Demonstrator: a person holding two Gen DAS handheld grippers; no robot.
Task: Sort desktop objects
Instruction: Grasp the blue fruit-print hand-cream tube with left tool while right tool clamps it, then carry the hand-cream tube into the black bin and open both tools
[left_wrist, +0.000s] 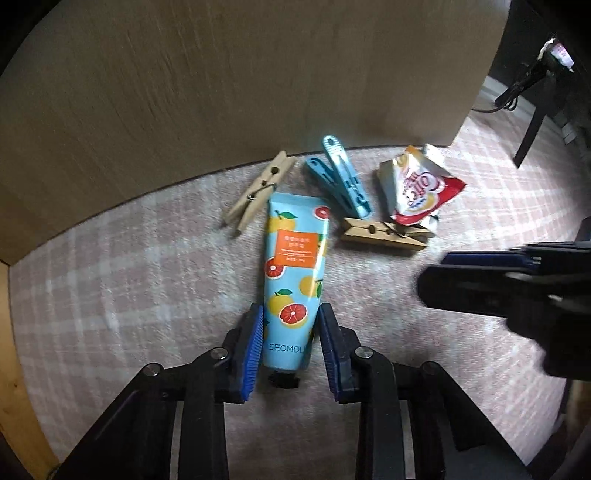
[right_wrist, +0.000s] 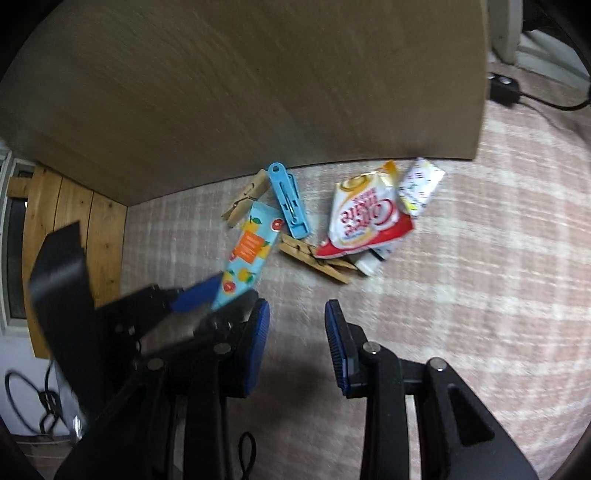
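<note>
A light-blue hand cream tube (left_wrist: 293, 266) with a citrus print lies on the checked cloth, cap end towards me. My left gripper (left_wrist: 290, 314) points steeply down over its lower end, blue pads hugging both sides of the tube. In the right wrist view the tube (right_wrist: 251, 243) runs into the left gripper (right_wrist: 207, 295) at the left. My right gripper (right_wrist: 297, 306) hovers over bare cloth to the right of the tube, open with nothing between its fingers. Its dark body (left_wrist: 480, 291) enters the left wrist view from the right.
Beyond the tube lie a wooden clothespin (left_wrist: 258, 192), a blue plastic clothespin (left_wrist: 343, 177), a second wooden clothespin (left_wrist: 384, 232) and a red-and-white snack packet (left_wrist: 417, 184) with a small white sachet (right_wrist: 419, 188). A brown board (left_wrist: 221, 92) borders the pink checked cloth (left_wrist: 147, 277) behind them.
</note>
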